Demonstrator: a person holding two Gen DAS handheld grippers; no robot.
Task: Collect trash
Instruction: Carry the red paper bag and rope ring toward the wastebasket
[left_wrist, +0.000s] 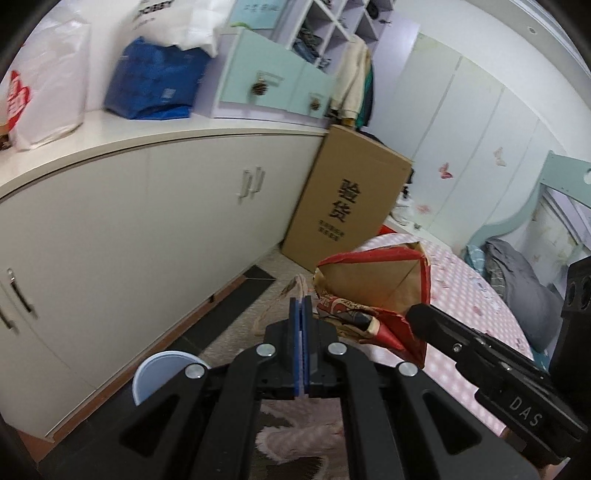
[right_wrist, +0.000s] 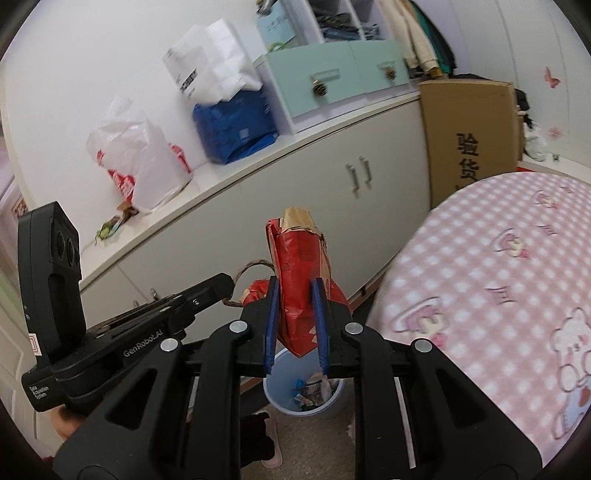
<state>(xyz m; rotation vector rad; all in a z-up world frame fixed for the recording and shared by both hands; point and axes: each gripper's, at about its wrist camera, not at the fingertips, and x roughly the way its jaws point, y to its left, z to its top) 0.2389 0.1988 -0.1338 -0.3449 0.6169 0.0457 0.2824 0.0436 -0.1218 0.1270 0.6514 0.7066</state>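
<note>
Pretty far along I'd say: the red paper bag (right_wrist: 301, 284) is picked up and hanging right above the blue bin (right_wrist: 303, 387), which already has scraps in it. Dropping it in is what's left. The right gripper (right_wrist: 297, 325) has its fingers clamped partway on the bag's lower end. The left gripper (left_wrist: 302, 332) is pinched tight on the bag's string handle (left_wrist: 295, 286), just above the bin.
</note>
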